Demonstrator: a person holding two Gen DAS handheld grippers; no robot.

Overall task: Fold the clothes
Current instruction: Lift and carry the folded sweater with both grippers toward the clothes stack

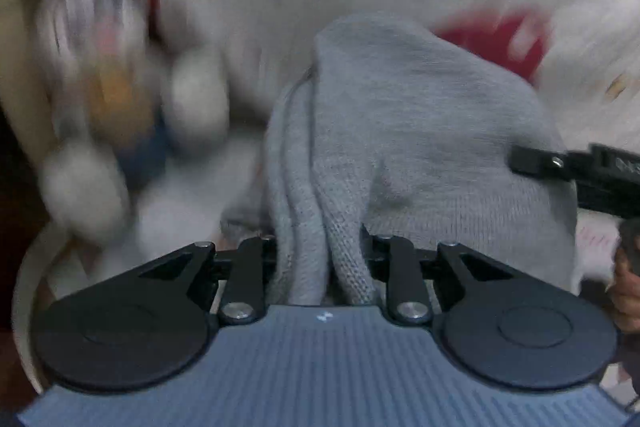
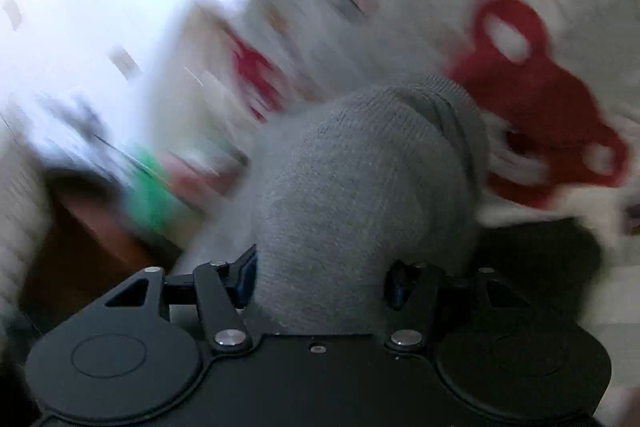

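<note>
Holding a soft grey knitted garment bunched up between both tools, with fingers of the left gripper pinching thick folds of it close to the camera. Squeezed in there, several ribbed layers standing side by side, then puffing out into a big rounded lump above. Reaching in from the right edge of the left view, a black finger of the other tool, touching the far side of the same grey lump, with part of a hand just below it. Seen from the right wrist, the right gripper closed on the same grey knit, which fills the gap between its fingers and rises like a dome, with a rolled hem at the top. Lifted up off the white cloth with red shapes, spread behind and very blurry. Smeared at the left of the left view, some pale round blobs and orange and blue patches; cannot tell what those are. Blurred too, a green patch at the left of the right view.
</note>
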